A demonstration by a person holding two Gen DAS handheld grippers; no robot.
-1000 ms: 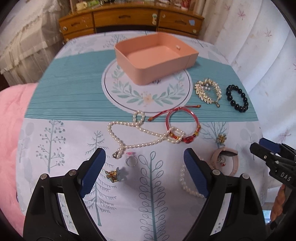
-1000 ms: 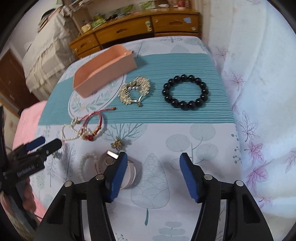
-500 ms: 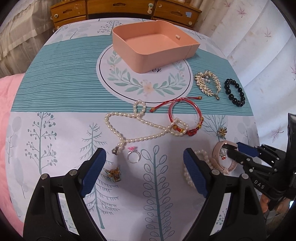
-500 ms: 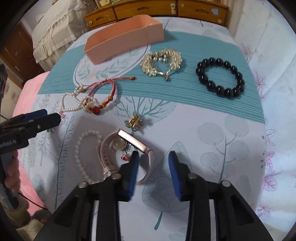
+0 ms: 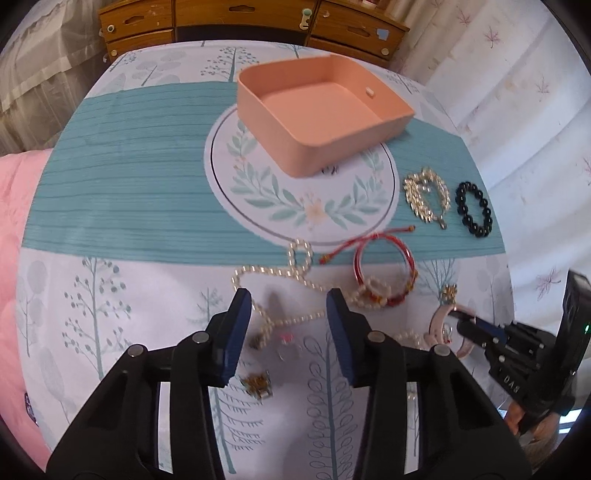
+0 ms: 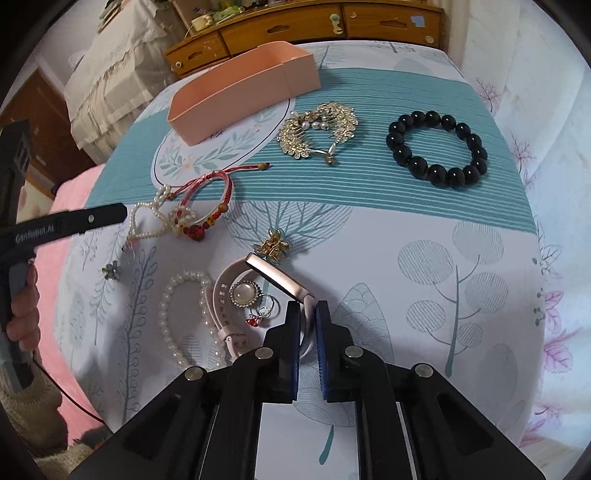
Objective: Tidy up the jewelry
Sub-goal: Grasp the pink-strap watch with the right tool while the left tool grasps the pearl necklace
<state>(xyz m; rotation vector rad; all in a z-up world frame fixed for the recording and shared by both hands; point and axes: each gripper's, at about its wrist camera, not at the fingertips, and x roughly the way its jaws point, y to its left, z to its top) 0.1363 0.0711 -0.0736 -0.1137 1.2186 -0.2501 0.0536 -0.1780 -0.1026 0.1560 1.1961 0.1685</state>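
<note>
An empty pink tray (image 5: pixel 321 107) stands at the far middle of the table; it also shows in the right wrist view (image 6: pixel 243 88). My right gripper (image 6: pixel 306 314) is shut on the strap of a pink watch (image 6: pixel 236 295), which lies on the cloth with a round brooch and a small ring inside its loop. My left gripper (image 5: pixel 288 306) is open, narrowed, low over the pearl necklace (image 5: pixel 280 295) and a small pink-stone ring (image 5: pixel 286 338). The right gripper shows in the left wrist view (image 5: pixel 476 328) at the watch.
On the cloth lie a red cord bracelet (image 6: pixel 207 206), a gold leaf bracelet (image 6: pixel 317 129), a black bead bracelet (image 6: pixel 436 147), a pearl bracelet (image 6: pixel 181 314), a gold flower charm (image 6: pixel 273 247) and a gold brooch (image 5: pixel 256 384). A wooden dresser (image 5: pixel 251 18) stands behind the table.
My right gripper came down and closed on the pink watch strap. My left gripper moved forward over the pearl necklace and its jaws narrowed.
</note>
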